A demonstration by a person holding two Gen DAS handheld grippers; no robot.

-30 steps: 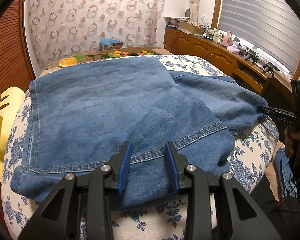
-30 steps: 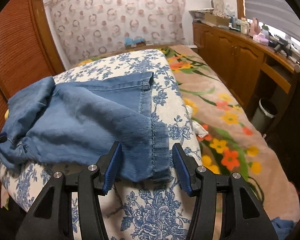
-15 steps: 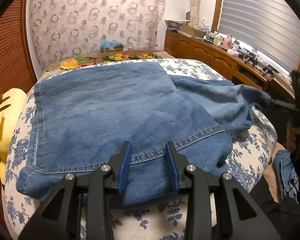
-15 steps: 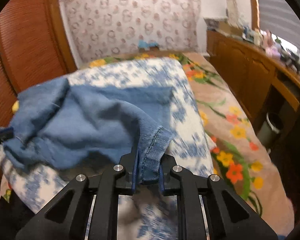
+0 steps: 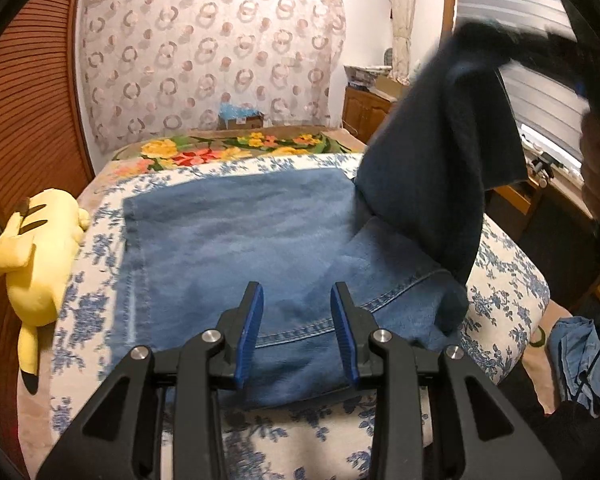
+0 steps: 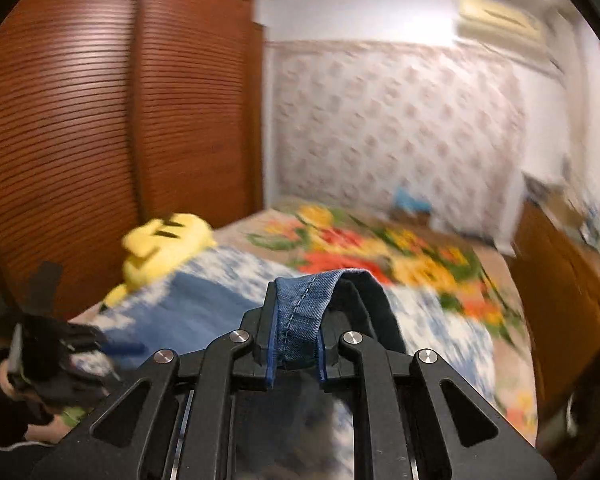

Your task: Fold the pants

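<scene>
A hem of the blue denim pants (image 5: 240,236), spread on the floral-covered bed (image 5: 504,280), is clamped in the right gripper (image 6: 294,344); the left gripper (image 5: 296,328) is held above the denim with jaws apart.

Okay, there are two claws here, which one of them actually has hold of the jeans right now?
The right claw: its blue pads pinch a stitched denim edge of the jeans. The left claw hovers above the jeans, pads apart, nothing between them.
</scene>
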